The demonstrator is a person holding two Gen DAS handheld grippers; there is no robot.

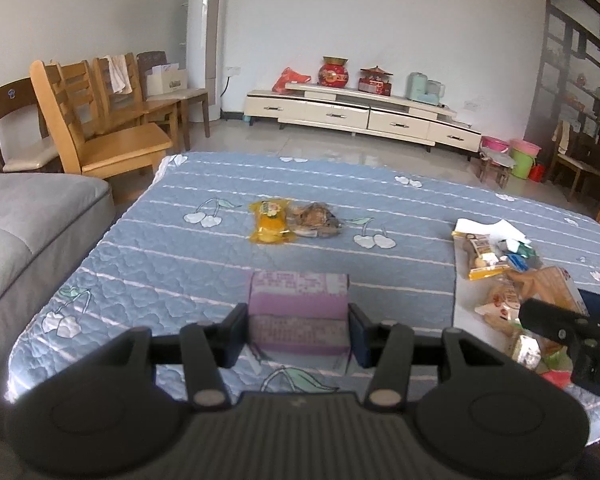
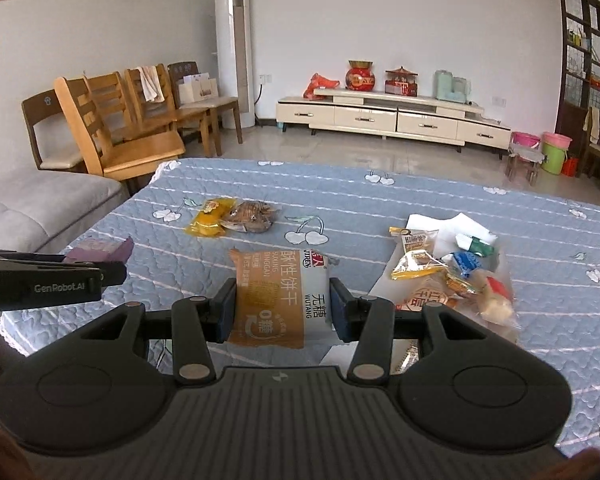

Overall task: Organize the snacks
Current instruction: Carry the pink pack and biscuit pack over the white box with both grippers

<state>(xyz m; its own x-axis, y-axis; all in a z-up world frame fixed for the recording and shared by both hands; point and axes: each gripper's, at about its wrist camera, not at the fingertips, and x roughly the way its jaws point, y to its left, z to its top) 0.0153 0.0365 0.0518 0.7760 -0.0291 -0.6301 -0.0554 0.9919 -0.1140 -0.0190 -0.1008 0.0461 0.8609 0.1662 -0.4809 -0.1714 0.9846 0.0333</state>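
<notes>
My left gripper is shut on a purple snack pack, held above the blue quilted table. In the right wrist view my right gripper is shut on an orange-and-white biscuit pack, also lifted off the cloth. A yellow jelly pack and a brown clear-wrapped snack lie side by side at the table's middle. A heap of mixed snacks rests on a white sheet at the right. The left gripper shows at the left edge of the right wrist view, still holding the purple pack.
A grey sofa borders the table on the left. Wooden chairs stand beyond the far left corner. A white TV cabinet and a tall air conditioner line the back wall. Coloured buckets sit at the far right.
</notes>
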